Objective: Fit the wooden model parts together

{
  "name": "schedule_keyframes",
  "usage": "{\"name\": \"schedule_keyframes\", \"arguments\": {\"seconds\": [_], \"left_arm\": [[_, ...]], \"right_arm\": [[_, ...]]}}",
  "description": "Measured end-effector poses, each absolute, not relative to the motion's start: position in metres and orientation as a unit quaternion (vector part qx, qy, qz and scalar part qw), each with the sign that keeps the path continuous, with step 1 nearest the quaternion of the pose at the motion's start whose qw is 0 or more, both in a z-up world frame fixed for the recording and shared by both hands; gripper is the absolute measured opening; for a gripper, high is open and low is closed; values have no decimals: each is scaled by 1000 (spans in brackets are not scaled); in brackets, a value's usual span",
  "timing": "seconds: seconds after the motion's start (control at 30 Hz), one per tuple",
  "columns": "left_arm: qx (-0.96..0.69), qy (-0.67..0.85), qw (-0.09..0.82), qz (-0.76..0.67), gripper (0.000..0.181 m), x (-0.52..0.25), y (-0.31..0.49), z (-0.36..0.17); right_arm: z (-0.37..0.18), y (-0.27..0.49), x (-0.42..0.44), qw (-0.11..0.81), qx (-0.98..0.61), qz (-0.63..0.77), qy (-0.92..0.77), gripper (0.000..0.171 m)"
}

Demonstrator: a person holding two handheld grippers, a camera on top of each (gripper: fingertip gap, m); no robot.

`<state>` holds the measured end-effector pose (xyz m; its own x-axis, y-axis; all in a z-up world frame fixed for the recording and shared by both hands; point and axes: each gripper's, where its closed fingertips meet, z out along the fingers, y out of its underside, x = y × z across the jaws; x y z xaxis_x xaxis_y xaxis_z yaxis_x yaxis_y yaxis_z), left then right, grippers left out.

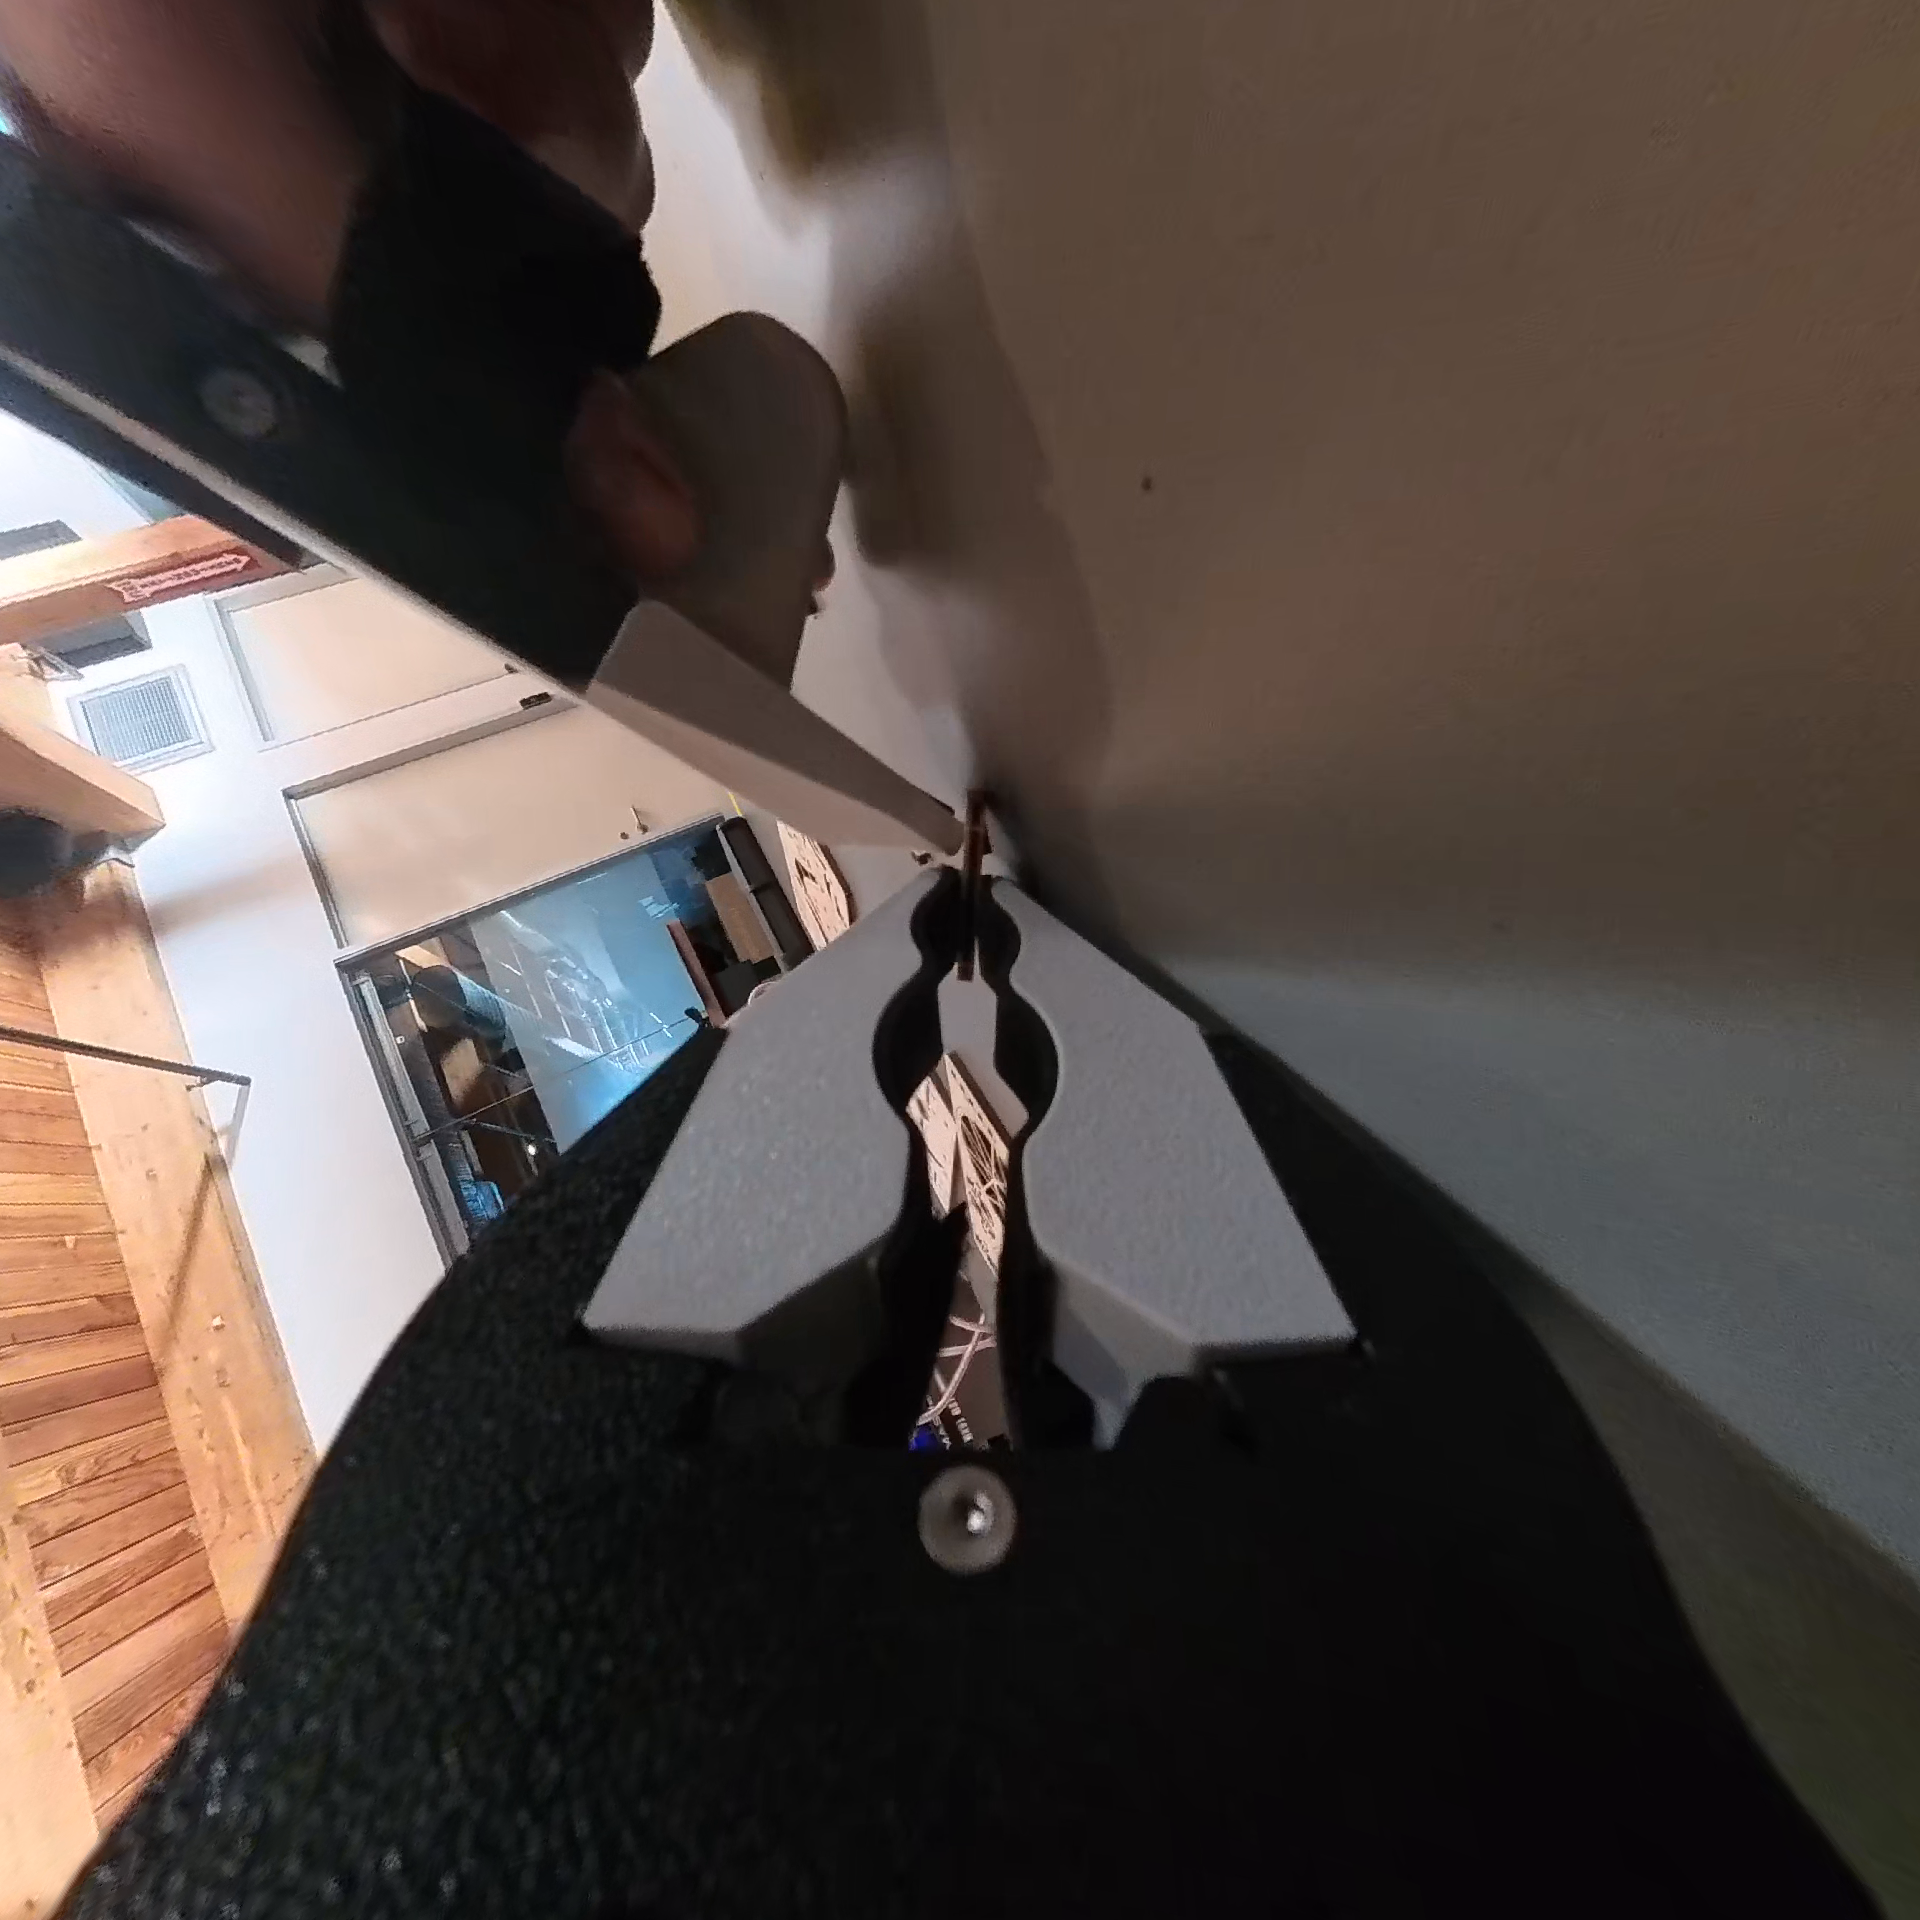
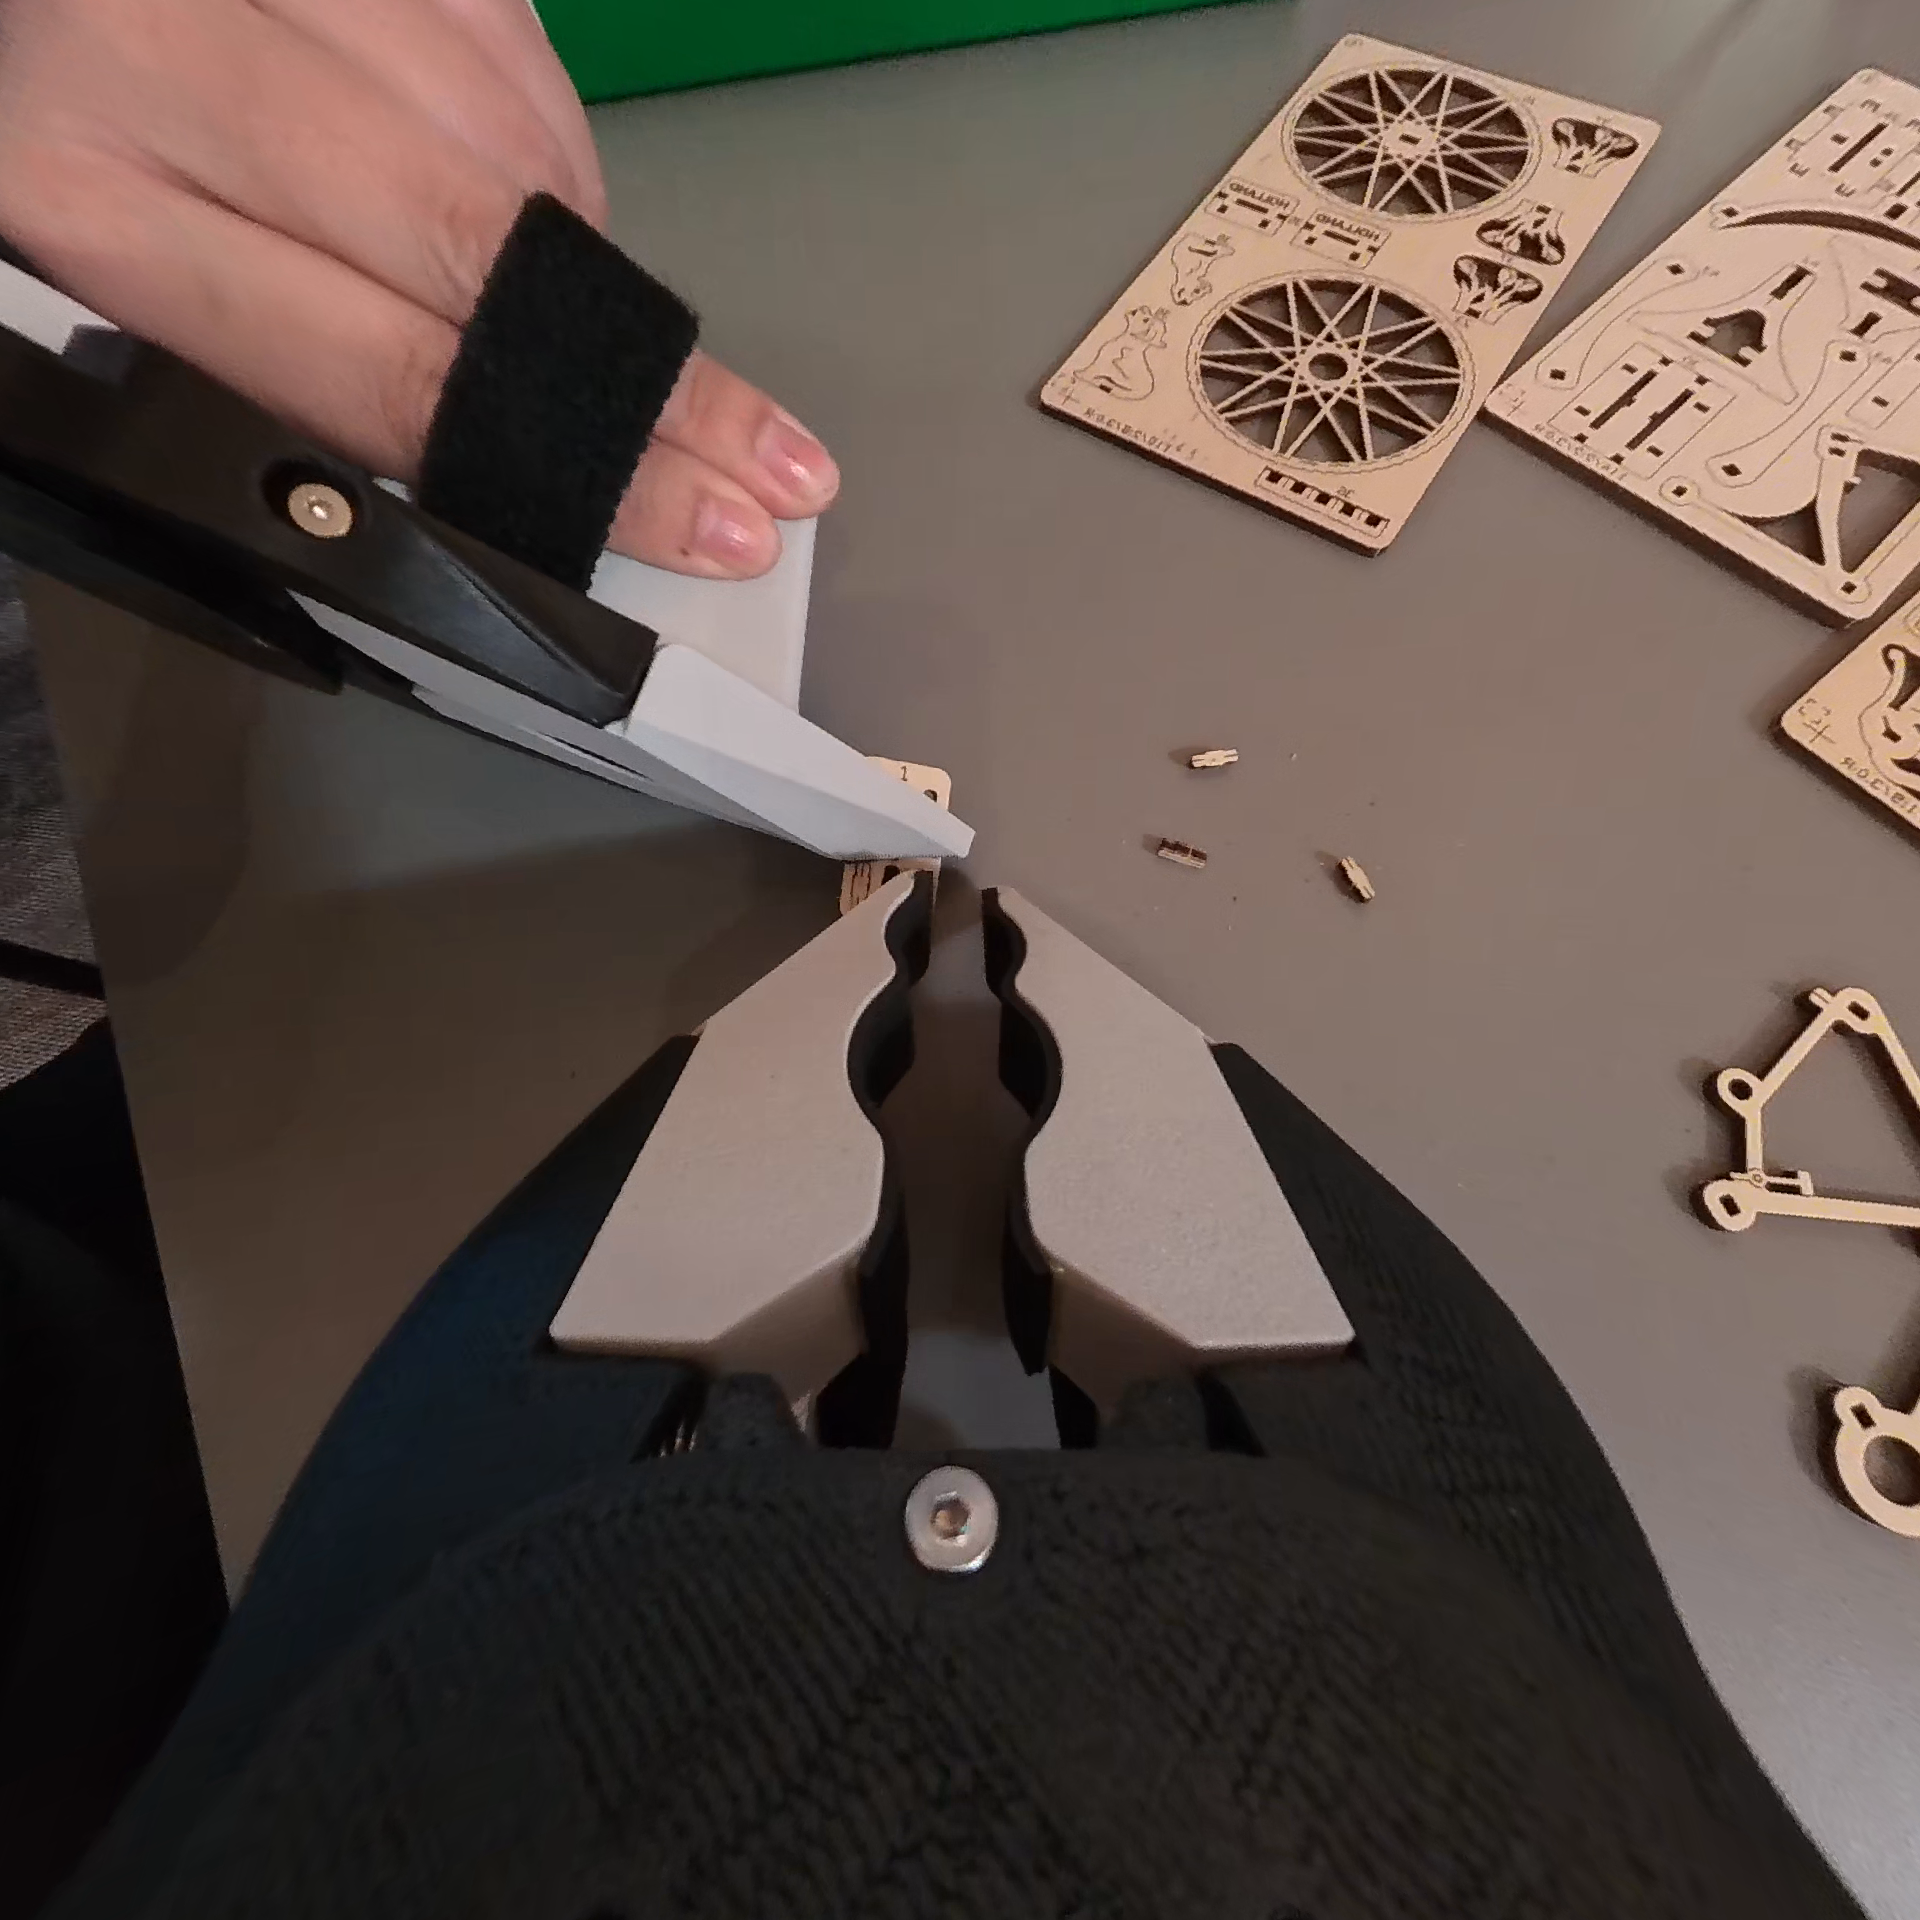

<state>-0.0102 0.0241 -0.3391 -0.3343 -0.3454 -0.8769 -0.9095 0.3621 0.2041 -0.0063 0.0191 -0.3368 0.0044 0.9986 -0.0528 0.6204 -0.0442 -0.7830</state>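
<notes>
Early stage: most parts sit uncut in the wooden sheets [image 2: 1351, 312] on the grey table [image 2: 1039, 675], with three tiny connectors [image 2: 1214, 758] and a frame piece [image 2: 1808, 1122] loose. The left gripper [image 1: 966, 883] pinches a small thin wooden part [image 1: 975, 894] at its tips. The right gripper [image 2: 956, 904] stands slightly apart, empty, right beside that part [image 2: 868, 888].

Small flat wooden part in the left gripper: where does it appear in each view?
Left wrist view: the small flat wooden part is central, an edge-on dark strip between shut grey fingers.
Right wrist view: left of centre, pale corners showing around grey fingers.
Shared landmark: the left gripper holding it.
</notes>
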Motion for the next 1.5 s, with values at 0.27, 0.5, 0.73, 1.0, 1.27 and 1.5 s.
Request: {"name": "schedule_keyframes", "arguments": {"seconds": [0.27, 0.5, 0.73, 1.0, 1.27, 1.5], "left_arm": [[-434, 729, 385, 363, 1, -10, 24, -339], [-434, 729, 387, 361, 0, -10, 24, -339], [-436, 728, 387, 360, 1, -10, 24, -339], [-443, 727, 390, 349, 1, -10, 23, -339], [-443, 728, 391, 348, 0, -10, 23, -339], [-438, 730, 391, 350, 0, -9, 23, -339]], "right_arm": [[-336, 20, -7, 310, -640, 307, -633, 9], [-336, 20, -7, 310, -640, 308, -632, 9], [-336, 24, -7, 329, -641, 290, -630, 15], [-339, 45, -1, 376, -655, 215, -619, 0], [-332, 24, -3, 290, -651, 350, -607, 12], [-332, 25, -3, 292, -652, 348, -607, 12]]}}
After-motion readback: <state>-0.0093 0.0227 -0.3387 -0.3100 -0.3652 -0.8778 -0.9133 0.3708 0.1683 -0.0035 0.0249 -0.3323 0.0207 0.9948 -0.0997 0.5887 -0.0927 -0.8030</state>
